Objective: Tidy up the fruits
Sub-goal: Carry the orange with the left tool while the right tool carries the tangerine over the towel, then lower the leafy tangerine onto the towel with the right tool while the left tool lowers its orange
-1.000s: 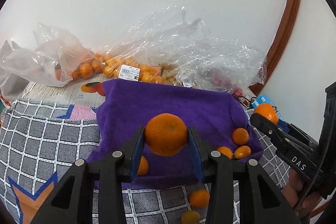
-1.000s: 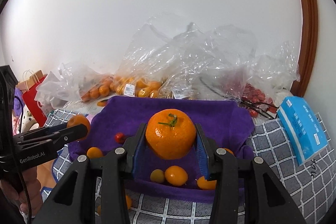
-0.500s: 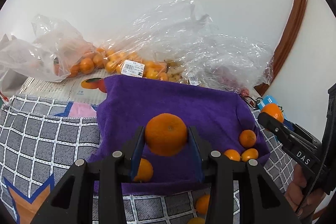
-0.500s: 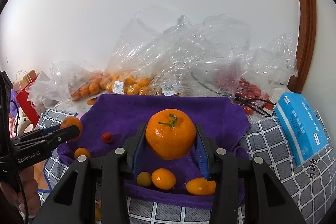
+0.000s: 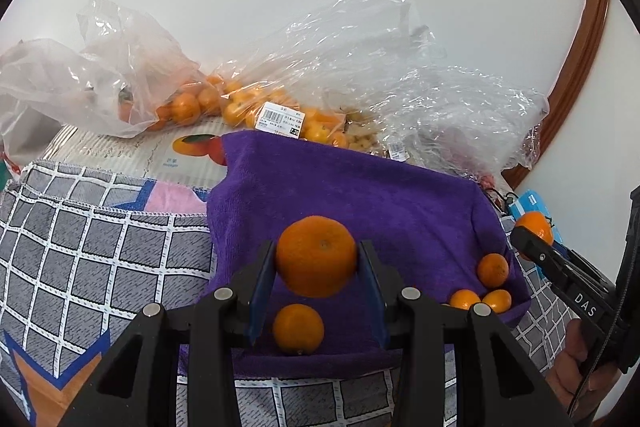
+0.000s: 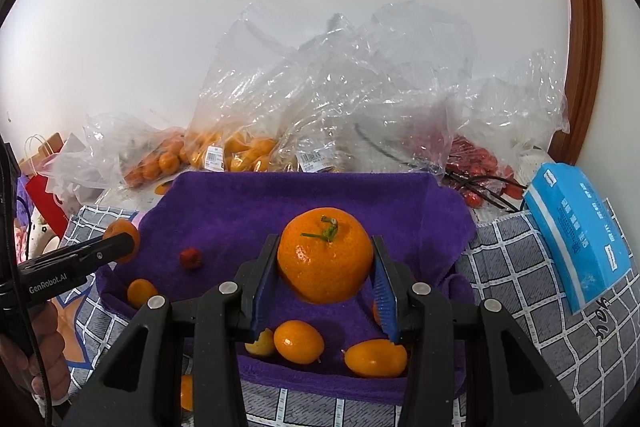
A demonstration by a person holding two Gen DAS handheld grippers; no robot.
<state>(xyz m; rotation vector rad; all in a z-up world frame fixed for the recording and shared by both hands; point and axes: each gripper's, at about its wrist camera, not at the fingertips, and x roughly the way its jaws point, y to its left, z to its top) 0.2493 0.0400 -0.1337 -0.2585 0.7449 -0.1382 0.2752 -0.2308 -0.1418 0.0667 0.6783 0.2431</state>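
My left gripper (image 5: 316, 259) is shut on a mandarin orange (image 5: 316, 254), held above the near edge of a purple towel (image 5: 352, 195). My right gripper (image 6: 325, 269) is shut on a stemmed mandarin (image 6: 324, 255) above the same towel (image 6: 280, 203). On the towel lie another orange (image 5: 298, 327), small kumquats (image 5: 480, 301) (image 6: 298, 341) and a small red fruit (image 6: 190, 258). The right gripper with its orange shows at the right of the left wrist view (image 5: 534, 233); the left gripper shows at the left of the right wrist view (image 6: 120, 247).
Clear plastic bags of oranges (image 5: 240, 107) and red fruits (image 6: 476, 163) lie behind the towel against the white wall. A blue tissue pack (image 6: 580, 235) lies right. A grey checked cloth (image 5: 80, 247) covers the table. A fruit lies on the cloth near the front (image 6: 186, 391).
Both grippers have moved forward and lower toward the towel, still holding their oranges. The towel and bags loom larger.
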